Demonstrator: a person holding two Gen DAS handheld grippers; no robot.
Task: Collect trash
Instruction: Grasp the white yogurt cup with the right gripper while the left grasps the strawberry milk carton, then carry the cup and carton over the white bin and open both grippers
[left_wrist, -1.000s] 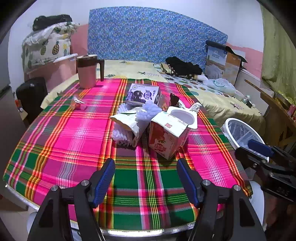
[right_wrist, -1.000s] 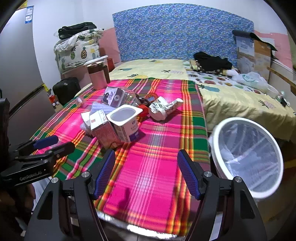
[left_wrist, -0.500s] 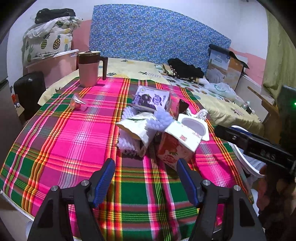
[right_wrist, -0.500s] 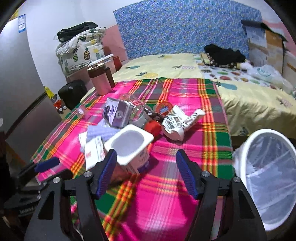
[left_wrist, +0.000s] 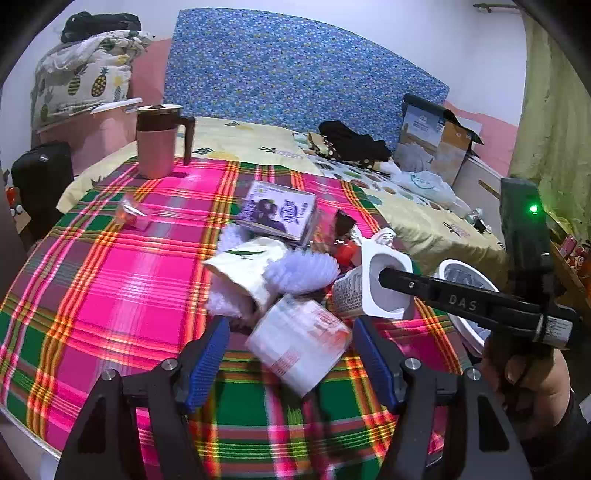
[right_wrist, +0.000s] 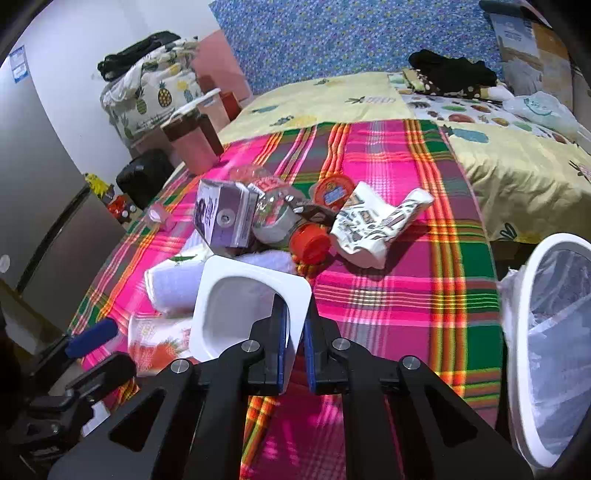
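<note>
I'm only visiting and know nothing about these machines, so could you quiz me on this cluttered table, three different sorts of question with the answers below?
1. True or false: the right tongs are shut on the rim of the white yogurt cup.
2. Which lies between the open left tongs? A) the strawberry carton B) the pink mug C) the red bottle cap
3. Fill in: the white bin with its plastic liner stands off the table's ___ edge in the right wrist view.

Key: 1 true; 2 A; 3 right.
</note>
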